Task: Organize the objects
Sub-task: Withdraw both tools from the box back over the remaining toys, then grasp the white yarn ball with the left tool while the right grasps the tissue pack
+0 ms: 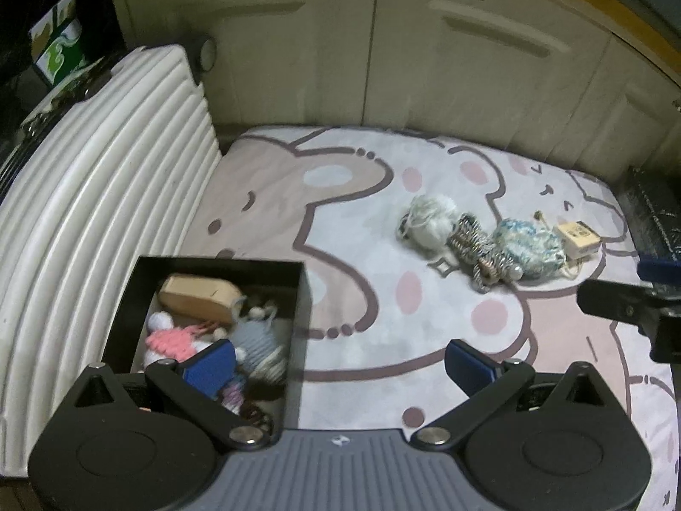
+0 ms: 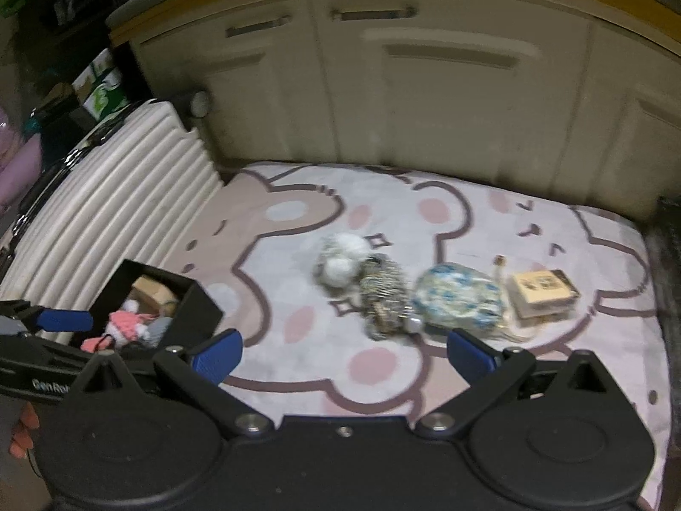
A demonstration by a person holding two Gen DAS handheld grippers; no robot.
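Note:
A black open box (image 1: 298, 294) (image 2: 200, 302) stands on the patterned mat and holds a tan block, a pink-and-white knitted toy (image 1: 168, 338) and a grey knitted toy (image 1: 255, 336). Further right on the mat lies a row: a white fluffy ball (image 1: 427, 213) (image 2: 340, 262), a striped knitted piece (image 1: 472, 247) (image 2: 383, 298), a blue-white crocheted pouch (image 1: 527, 245) (image 2: 457, 302) and a small tan box (image 1: 576, 238) (image 2: 542, 291). My left gripper (image 1: 340, 368) hangs open beside the black box. My right gripper (image 2: 344, 357) is open just short of the row.
A white ribbed suitcase (image 1: 98, 196) (image 2: 119, 196) lies along the mat's left side. Cream cabinet doors (image 1: 383, 42) (image 2: 404, 85) close off the back. The other gripper shows at the right edge (image 1: 630, 302) and at the left edge (image 2: 42, 328).

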